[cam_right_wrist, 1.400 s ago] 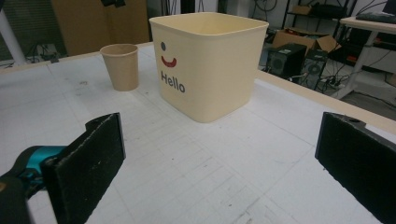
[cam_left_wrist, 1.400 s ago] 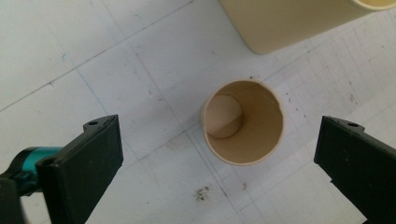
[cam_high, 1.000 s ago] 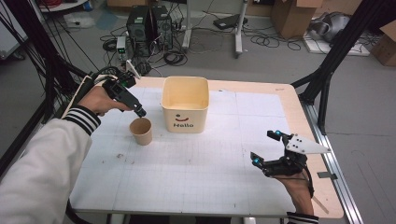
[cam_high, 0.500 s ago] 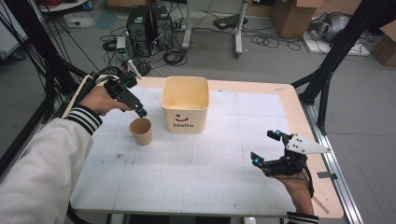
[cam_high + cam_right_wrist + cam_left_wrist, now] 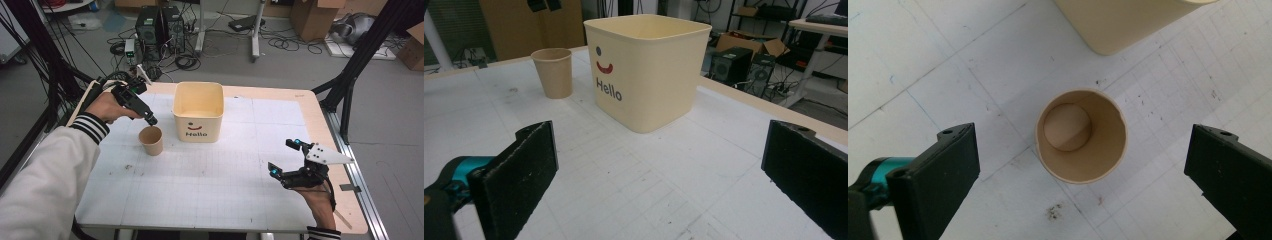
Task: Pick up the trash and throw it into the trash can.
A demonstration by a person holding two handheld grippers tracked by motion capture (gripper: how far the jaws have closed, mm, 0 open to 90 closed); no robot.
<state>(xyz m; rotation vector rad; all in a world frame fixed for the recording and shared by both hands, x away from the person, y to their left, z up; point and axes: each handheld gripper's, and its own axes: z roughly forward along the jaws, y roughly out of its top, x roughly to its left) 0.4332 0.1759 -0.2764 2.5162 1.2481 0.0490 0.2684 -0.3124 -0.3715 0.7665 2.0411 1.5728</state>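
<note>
Paper-thin, the small tan paper cup (image 5: pixel 1081 136) looks light and crushable; I'd pinch its rim gently. My left gripper (image 5: pixel 1080 165) hovers wide open above it, empty; my right gripper (image 5: pixel 659 180) is also wide open, empty.

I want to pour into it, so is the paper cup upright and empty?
Upright and empty. The paper cup stands on its base on the table, and the left gripper view looks straight down to its bare bottom.

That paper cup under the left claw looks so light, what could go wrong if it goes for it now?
The paper cup is empty and upright, so a jaw of the open left gripper that bumps its rim could tip it over. Squeezing hard may crush its thin wall. The Hello bin stands close beside it, apart from it, so a sideways nudge might push the cup against it.
</note>
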